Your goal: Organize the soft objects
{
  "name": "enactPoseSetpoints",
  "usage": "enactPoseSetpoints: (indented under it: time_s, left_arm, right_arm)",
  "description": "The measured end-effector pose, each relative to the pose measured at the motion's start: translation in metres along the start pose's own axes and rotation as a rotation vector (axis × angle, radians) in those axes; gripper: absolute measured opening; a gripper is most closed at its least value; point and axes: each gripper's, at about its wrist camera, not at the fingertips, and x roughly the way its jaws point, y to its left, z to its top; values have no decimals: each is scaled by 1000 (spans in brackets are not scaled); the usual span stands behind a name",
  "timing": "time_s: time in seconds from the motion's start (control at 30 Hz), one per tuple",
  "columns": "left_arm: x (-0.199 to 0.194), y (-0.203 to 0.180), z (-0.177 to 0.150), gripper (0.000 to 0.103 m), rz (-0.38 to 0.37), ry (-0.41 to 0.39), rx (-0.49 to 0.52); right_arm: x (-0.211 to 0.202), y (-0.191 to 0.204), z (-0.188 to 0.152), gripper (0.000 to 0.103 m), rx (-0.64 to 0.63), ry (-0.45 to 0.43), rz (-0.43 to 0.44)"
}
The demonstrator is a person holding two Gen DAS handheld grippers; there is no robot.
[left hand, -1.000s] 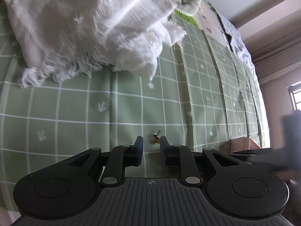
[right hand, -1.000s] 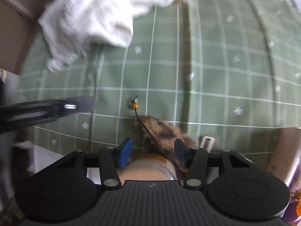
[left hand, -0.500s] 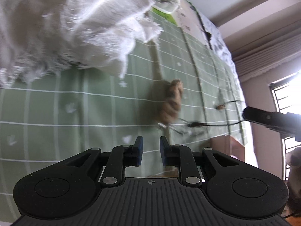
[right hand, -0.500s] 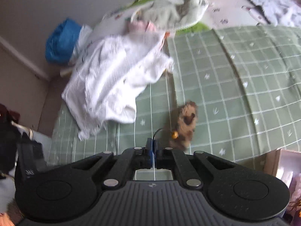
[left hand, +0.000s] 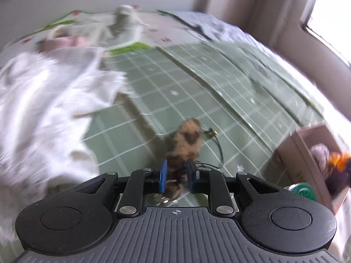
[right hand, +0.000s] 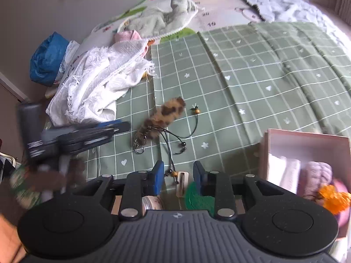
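A brown spotted furry keychain [right hand: 166, 115] with black cords and a key ring lies on the green checked cloth [right hand: 252, 83]. In the left wrist view my left gripper [left hand: 176, 175] has its fingers on either side of the near end of the furry keychain [left hand: 186, 141], jaws apart. It shows blurred in the right wrist view [right hand: 119, 127], just left of the keychain. My right gripper [right hand: 178, 175] is open and empty, held back over the cloth's front edge. A crumpled white fringed cloth [right hand: 98, 83] lies to the left.
A pink box [right hand: 307, 144] holding soft items, including a mauve one [right hand: 318, 179] and an orange one [right hand: 333, 199], stands at the right. A pale green towel [right hand: 164, 19] and a pink item [right hand: 127, 36] lie at the back. A blue bag [right hand: 47, 59] sits far left.
My right gripper let go of the keychain cord, opened and drew back. My left gripper swung right and moved in around the keychain's near end.
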Motion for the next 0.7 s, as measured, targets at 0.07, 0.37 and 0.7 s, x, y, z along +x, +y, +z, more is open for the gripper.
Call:
enactPoseSetpoints:
  time_s: [0.07, 0.37, 0.7]
  left_arm:
    - [17, -7, 1, 22, -35, 39, 20]
    - [75, -10, 11, 44, 138, 158, 60]
    - [86, -23, 10, 46, 227, 147, 39]
  right_arm:
    - [-11, -1, -16, 30, -10, -7, 10]
    - [-18, 2, -58, 31, -115, 35, -5]
    - [-20, 9, -66, 31, -244, -20, -69]
